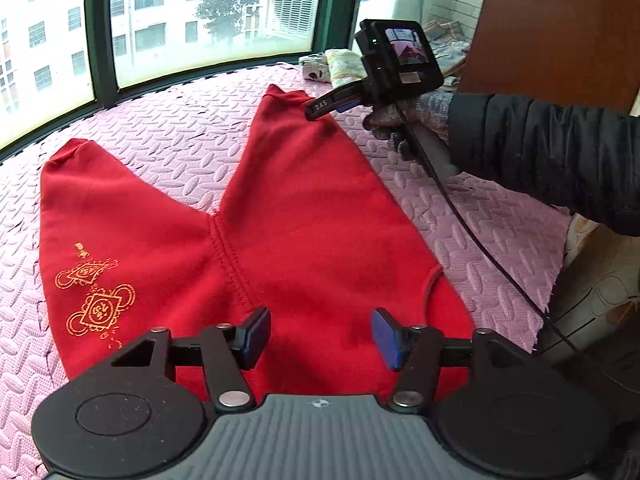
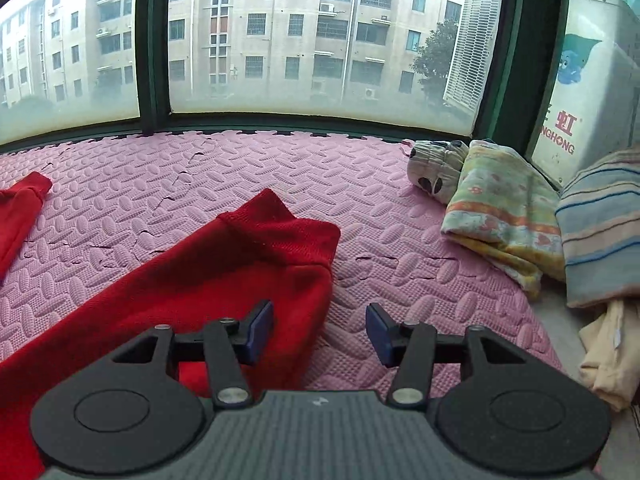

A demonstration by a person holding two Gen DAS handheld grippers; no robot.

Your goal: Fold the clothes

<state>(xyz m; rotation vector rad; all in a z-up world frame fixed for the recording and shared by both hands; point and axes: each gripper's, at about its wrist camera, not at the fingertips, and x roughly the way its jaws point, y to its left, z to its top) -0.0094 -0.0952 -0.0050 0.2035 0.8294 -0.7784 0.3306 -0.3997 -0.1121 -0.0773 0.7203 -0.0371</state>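
Red trousers [image 1: 256, 240] with a gold emblem lie flat on the pink foam mat [image 1: 168, 140], legs spread in a V away from me. My left gripper [image 1: 320, 334] is open and empty, just above the waist end. My right gripper [image 2: 320, 330] is open and empty, hovering over the right leg near its cuff [image 2: 280, 224]; one finger is above the red cloth, the other above the mat. In the left wrist view the right gripper [image 1: 316, 110] sits at the right leg's far end. The other leg's cuff [image 2: 28, 188] shows at the left of the right wrist view.
Folded cloths [image 2: 500, 216] and a striped bundle [image 2: 600, 224] are piled at the mat's far right. A window [image 2: 320, 40] runs along the back edge. The mat's right edge [image 1: 552, 280] drops off to a patterned surface. A cable [image 1: 480, 240] trails from the right gripper.
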